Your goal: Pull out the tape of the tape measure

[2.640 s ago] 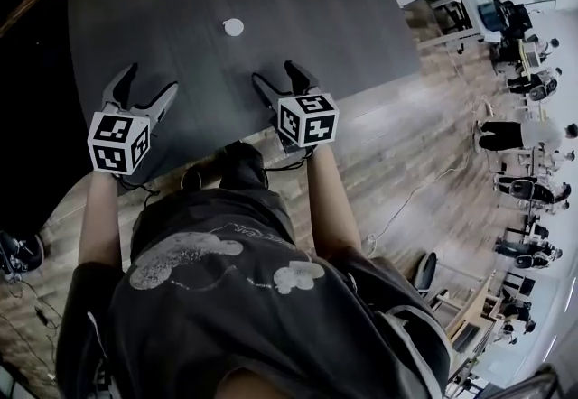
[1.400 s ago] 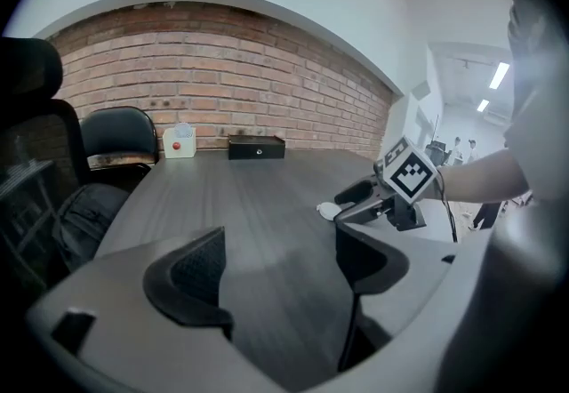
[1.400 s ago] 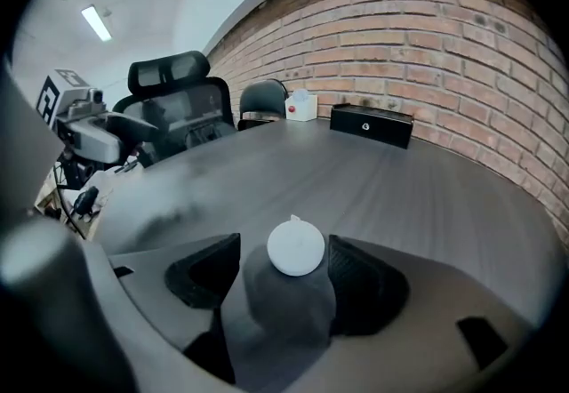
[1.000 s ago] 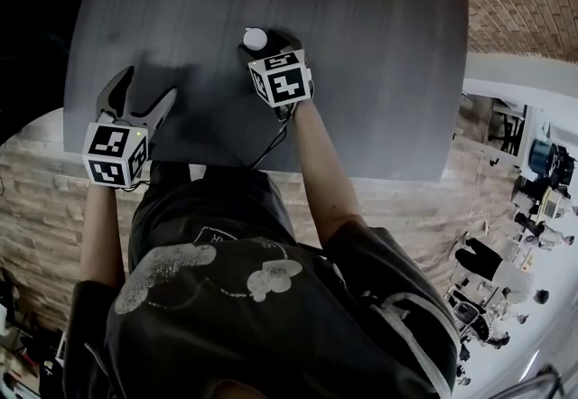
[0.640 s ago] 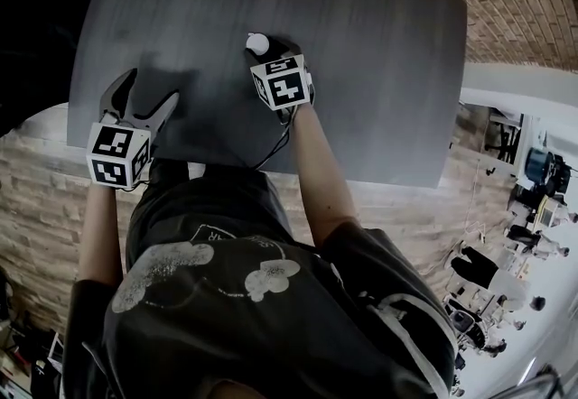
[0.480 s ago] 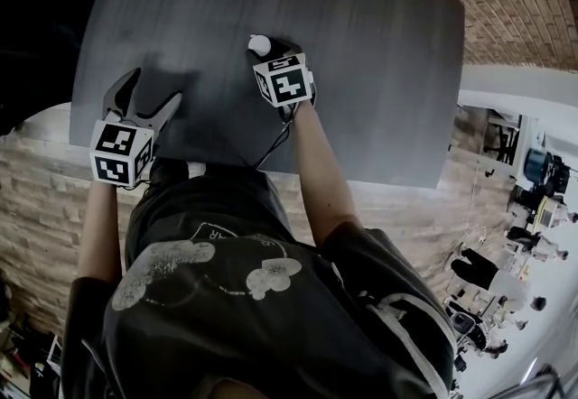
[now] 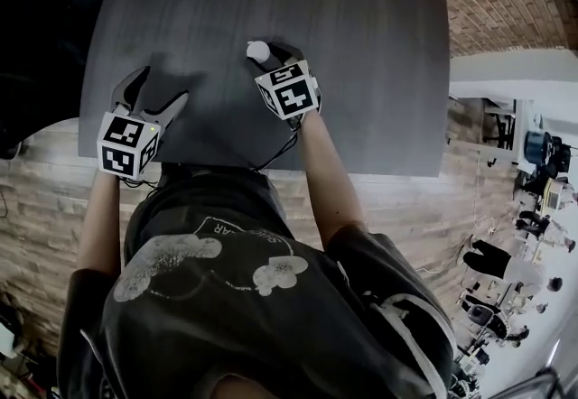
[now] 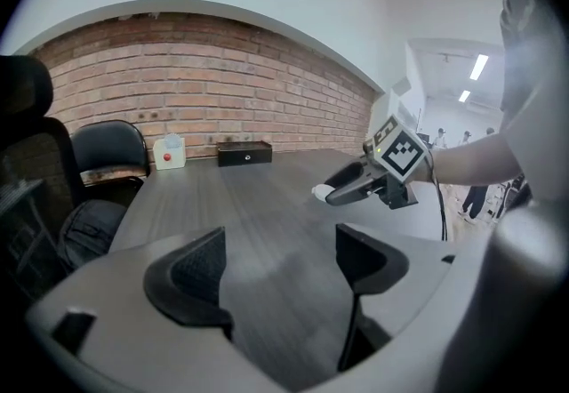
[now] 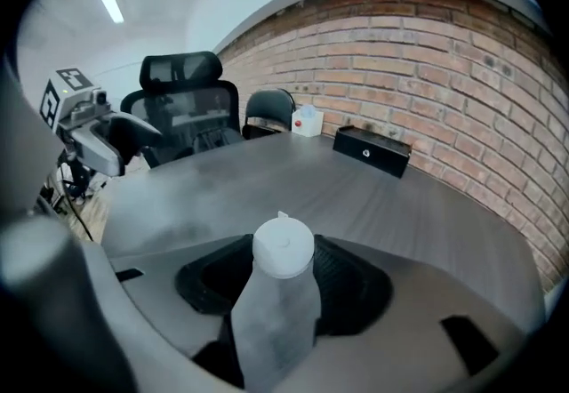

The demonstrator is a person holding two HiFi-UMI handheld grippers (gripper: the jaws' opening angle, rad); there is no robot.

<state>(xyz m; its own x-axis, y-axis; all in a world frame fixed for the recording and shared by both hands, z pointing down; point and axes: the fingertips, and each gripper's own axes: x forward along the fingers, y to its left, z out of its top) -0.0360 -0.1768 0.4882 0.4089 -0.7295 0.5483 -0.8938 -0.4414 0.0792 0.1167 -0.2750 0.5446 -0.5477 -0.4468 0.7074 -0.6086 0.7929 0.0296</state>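
The tape measure [image 7: 257, 51] is a small round white case on the dark grey table [image 7: 379, 54]. My right gripper [image 7: 267, 53] has reached forward to it. In the right gripper view the white case [image 9: 283, 245] sits between the two black pads, and the right gripper [image 9: 284, 280] is shut on it. No tape shows outside the case. My left gripper [image 7: 158, 88] hovers open and empty over the table's near edge, to the left. The left gripper view shows the left gripper [image 8: 280, 262] with only bare table between its jaws, and the tape measure [image 8: 321, 192] ahead to its right.
A black box [image 9: 372, 151] and a white box with a red button [image 9: 307, 120] stand at the table's far edge by the brick wall. Black office chairs [image 9: 182, 102] stand at the table's left side. People and desks show far off to the right.
The right gripper has gone from the table's near edge out to the tape measure and closed round it. The left gripper has stayed at the near edge.
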